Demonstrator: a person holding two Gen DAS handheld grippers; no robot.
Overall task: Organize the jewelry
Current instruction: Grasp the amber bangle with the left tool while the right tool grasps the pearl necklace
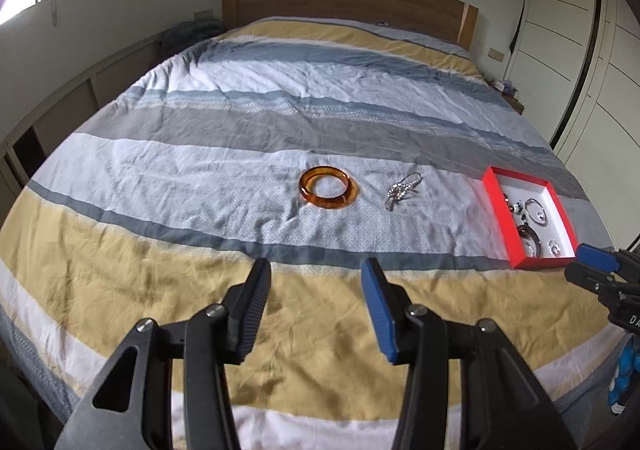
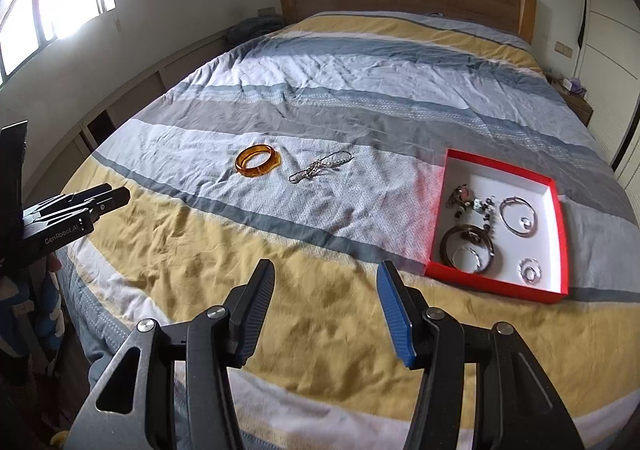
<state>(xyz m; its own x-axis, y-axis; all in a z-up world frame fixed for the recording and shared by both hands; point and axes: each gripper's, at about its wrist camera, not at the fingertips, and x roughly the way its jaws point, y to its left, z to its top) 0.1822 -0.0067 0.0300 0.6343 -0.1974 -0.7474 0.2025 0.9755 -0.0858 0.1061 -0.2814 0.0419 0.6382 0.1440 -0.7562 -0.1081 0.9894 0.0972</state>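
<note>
small pieces in the red box (image 2: 558,206) too tiny to identify

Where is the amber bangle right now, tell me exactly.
The amber bangle lies flat on the pale blue stripe of the bedspread, mid-bed in both views, just left of the silver chain and well left of the red box.

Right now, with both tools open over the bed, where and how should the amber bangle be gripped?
The bangle lies flat on the bedspread, its hole facing up. Come from above with the left tool, one finger inside the hole, the other outside, and pinch the near rim. A side-on grip across the whole ring looks too wide.
</note>
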